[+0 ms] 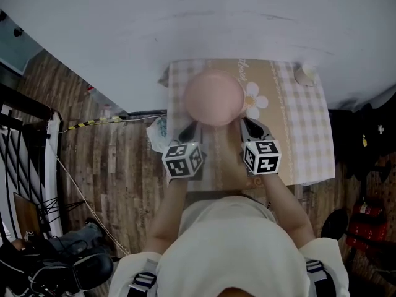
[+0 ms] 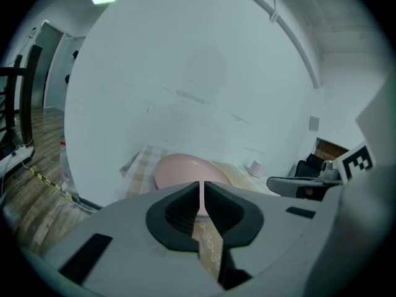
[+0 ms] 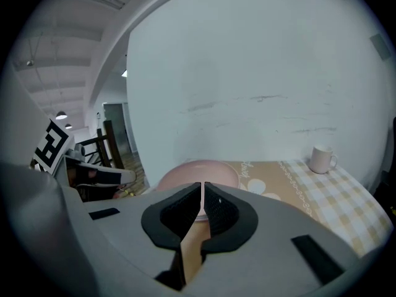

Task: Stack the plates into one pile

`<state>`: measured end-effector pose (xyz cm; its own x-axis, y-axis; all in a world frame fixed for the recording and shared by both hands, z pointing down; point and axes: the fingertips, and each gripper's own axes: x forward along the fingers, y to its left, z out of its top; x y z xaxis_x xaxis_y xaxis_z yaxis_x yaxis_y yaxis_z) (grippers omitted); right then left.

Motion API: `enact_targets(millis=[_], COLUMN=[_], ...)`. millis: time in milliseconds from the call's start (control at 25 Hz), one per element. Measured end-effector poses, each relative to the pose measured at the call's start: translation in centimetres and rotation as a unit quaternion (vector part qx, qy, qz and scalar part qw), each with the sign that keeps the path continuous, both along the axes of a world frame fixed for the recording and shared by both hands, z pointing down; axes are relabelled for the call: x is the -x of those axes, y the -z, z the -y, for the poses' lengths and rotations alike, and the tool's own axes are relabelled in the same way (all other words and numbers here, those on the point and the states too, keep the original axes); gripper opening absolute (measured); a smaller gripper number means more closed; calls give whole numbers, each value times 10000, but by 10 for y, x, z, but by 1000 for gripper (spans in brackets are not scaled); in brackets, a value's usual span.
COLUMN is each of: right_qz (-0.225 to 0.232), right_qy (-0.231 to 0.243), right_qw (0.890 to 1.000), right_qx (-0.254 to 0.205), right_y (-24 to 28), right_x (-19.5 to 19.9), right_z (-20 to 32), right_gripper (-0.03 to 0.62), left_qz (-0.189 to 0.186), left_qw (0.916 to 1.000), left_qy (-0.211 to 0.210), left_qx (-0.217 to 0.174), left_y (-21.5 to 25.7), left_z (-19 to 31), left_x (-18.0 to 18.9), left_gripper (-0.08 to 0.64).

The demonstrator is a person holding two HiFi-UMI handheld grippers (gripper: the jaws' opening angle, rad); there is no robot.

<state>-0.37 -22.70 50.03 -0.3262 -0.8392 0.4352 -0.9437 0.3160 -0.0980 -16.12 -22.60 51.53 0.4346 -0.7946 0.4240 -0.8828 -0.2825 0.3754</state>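
Note:
A pink plate (image 1: 213, 94) is over the left part of a small table, above a beige mat with a white flower (image 1: 272, 85). My left gripper (image 1: 190, 129) reaches its near left rim and my right gripper (image 1: 246, 125) its near right rim. In the left gripper view the jaws (image 2: 202, 187) stand almost together with the plate's (image 2: 179, 169) thin pink rim in the slit. The right gripper view shows the same: jaws (image 3: 202, 190) nearly closed on the plate's (image 3: 198, 171) edge. I cannot tell whether the plate touches the cloth. No other plate shows.
The table wears a checked cloth (image 1: 303, 141) and stands against a pale wall. A white mug (image 1: 304, 74) sits at the back right corner, also seen as the mug (image 3: 322, 159) in the right gripper view. Wooden floor, a dark chair and clutter lie to the left.

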Motion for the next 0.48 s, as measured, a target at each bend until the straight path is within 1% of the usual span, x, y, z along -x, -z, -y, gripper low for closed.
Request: enact_targets(millis=[240, 480], right_qz=[50, 94], right_qy=[216, 292], right_qw=[9997, 9994], right_qx=[-39, -127], right_y=[8, 17], right_x=[-19, -45], right_z=[-39, -73], right_gripper=[9, 8], left_qz=[-26, -38], left_qw=[10000, 9999], left_qy=[89, 135], left_qx=[6, 16], left_y=[6, 10], left_z=[-44, -83], left_x=[-25, -53], left_gripper=[18, 18])
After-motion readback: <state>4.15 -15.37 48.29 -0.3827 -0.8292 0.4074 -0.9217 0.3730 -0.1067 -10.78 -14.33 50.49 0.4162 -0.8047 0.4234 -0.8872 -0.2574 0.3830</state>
